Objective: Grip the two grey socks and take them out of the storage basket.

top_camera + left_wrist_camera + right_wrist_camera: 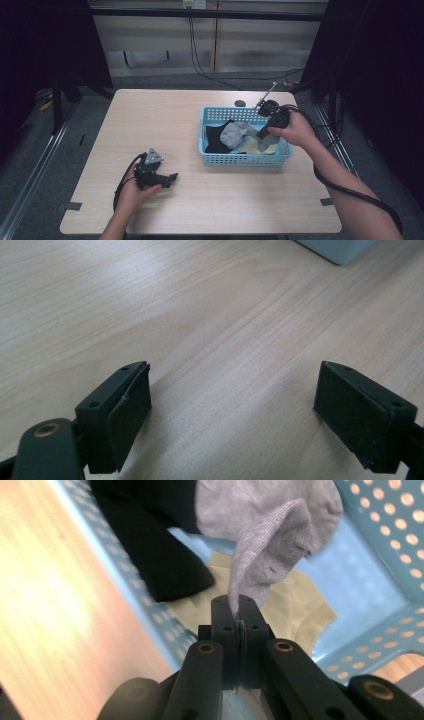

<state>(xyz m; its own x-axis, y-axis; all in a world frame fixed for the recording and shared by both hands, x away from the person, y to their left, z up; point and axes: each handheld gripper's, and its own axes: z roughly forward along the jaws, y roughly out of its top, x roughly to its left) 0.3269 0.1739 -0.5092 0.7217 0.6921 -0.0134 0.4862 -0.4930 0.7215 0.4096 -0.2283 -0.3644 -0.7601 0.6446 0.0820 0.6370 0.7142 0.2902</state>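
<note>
the right gripper [239, 614] has its jaws pinched on a grey sock [270, 555] in the blue basket [212, 158] at the bench's [150, 120] three o'clock, so lifting it clear looks next, while the left gripper [170, 178] rests at seven o'clock, jaws wide open.

A grey sock [270, 535] hangs pinched by its edge in the right claw [241, 611], above the pale blue perforated basket [210, 159]. A black sock [145, 545] and a pale yellow sock [295, 605] lie inside the basket.
</note>
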